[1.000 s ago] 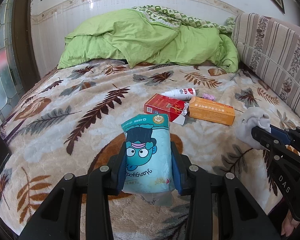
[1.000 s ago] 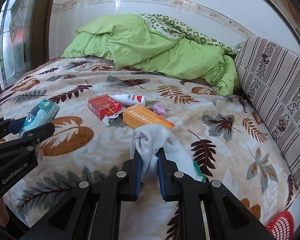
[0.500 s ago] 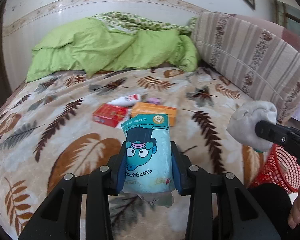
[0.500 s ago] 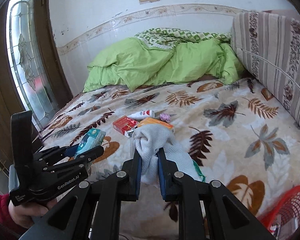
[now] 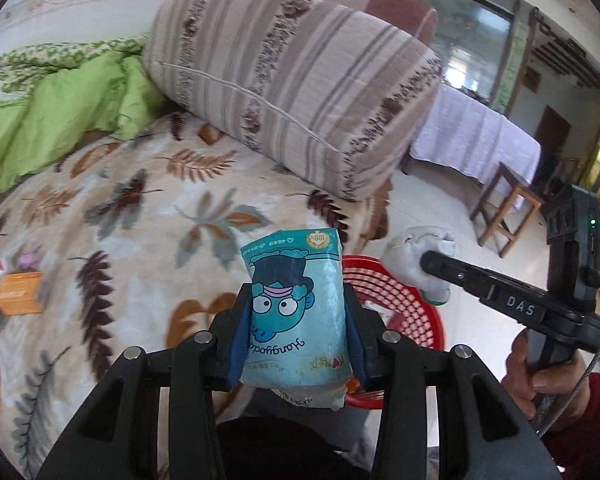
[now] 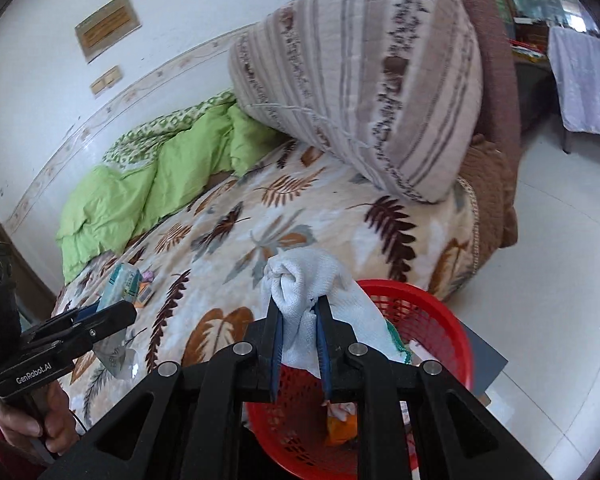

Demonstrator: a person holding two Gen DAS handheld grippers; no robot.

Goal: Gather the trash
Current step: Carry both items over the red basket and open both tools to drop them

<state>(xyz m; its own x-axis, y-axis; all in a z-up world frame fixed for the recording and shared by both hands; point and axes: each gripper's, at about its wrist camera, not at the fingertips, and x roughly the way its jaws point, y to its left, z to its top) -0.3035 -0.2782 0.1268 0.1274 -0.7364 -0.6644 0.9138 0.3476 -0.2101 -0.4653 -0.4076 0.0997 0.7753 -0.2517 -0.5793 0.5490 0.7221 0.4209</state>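
A: What is changed from a second ago?

B: The bed was faced square-on then, with the green quilt [image 5: 56, 120] filling the far side. Both views are now swung toward the bed's corner; the striped bolster [image 5: 300, 92] is central and a red basket [image 6: 428, 320] on the tiled floor has come into view. The orange box [image 5: 20, 292] and the red packet, formerly central, are pushed to the left edge of the left view.

A: The left gripper?

B: The left gripper [image 5: 296, 332] is closed on a blue snack packet [image 5: 296, 312], blue pads against both side edges. Its jaws have just been opened slightly, yet the packet is still seated between them, partly in front of the basket's near rim as framed.

A: Which way is the packet pointed?

B: Its long axis is run along the fingers, away from the camera. The printed cartoon face is turned toward the lens; the round badge sits at the far end, and the crumpled end hangs below the pads.

A: And the right gripper?

B: The right gripper [image 6: 300, 332] is fully closed, a white cloth [image 6: 304, 284] pinched between narrow jaws. The bunched roll is carried above the tips, and the loose tail with its green edging trails right across the basket's rim. Scraps are seen inside the basket.

A: Hands?

B: A hand [image 5: 540, 376] in a red sleeve is seen on the right handle.
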